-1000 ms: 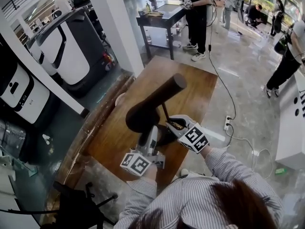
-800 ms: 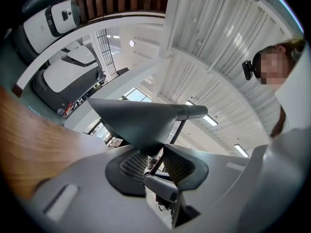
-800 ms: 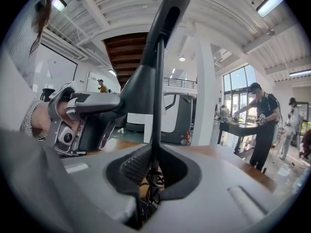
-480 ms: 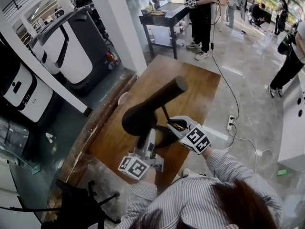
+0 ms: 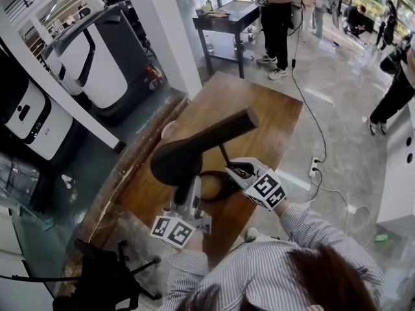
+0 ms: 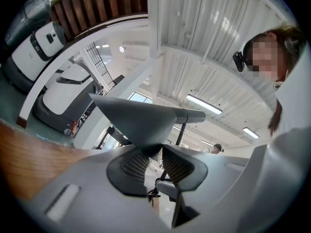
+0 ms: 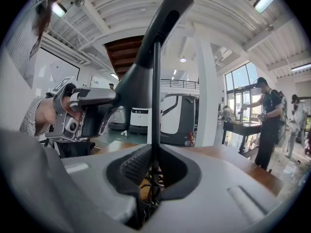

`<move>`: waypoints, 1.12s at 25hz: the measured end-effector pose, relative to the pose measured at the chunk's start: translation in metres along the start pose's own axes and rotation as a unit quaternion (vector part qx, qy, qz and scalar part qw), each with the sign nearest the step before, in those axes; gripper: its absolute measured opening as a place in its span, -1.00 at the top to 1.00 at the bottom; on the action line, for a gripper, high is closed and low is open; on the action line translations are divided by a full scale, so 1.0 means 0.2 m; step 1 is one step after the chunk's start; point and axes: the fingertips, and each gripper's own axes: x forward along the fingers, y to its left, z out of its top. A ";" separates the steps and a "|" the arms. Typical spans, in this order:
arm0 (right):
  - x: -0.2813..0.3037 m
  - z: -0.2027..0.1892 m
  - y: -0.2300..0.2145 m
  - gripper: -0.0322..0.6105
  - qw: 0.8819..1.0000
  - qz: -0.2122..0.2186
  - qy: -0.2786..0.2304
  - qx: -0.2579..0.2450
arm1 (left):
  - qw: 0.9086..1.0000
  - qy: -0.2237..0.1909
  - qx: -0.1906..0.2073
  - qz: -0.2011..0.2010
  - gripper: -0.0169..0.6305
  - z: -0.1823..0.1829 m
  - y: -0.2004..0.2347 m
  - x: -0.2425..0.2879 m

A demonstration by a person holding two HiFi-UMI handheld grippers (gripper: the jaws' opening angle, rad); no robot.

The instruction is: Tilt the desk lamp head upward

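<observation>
A dark desk lamp stands on the wooden table (image 5: 262, 118). Its long cone-shaped head (image 5: 194, 146) slants from a wide end at the lower left to a narrow end at the upper right. My left gripper (image 5: 186, 188) comes from below, and its jaws are closing on the wide end's rim. In the left gripper view the head (image 6: 141, 118) is pinched at the left gripper (image 6: 154, 158). My right gripper (image 5: 232, 171) is shut on the thin stem (image 7: 156, 96), which runs between the jaws of the right gripper (image 7: 154, 166) up to the head (image 7: 158, 33).
The lamp's round base (image 5: 217, 186) sits near the table's front edge. White and black machines (image 5: 97, 57) and a white pillar (image 5: 165, 31) stand to the left. A black table (image 5: 227, 19) with people is beyond. A cable and power strip (image 5: 310, 167) lie on the floor to the right.
The left gripper has moved left and toward me with the lamp head's wide end, so the head now lies at a different slant. The right gripper has stayed on the stem.
</observation>
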 end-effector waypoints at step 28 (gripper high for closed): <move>0.00 0.00 0.00 0.78 0.999 -0.029 -0.015 0.016 | 0.983 -0.061 0.170 0.021 0.70 0.54 -0.19 -0.17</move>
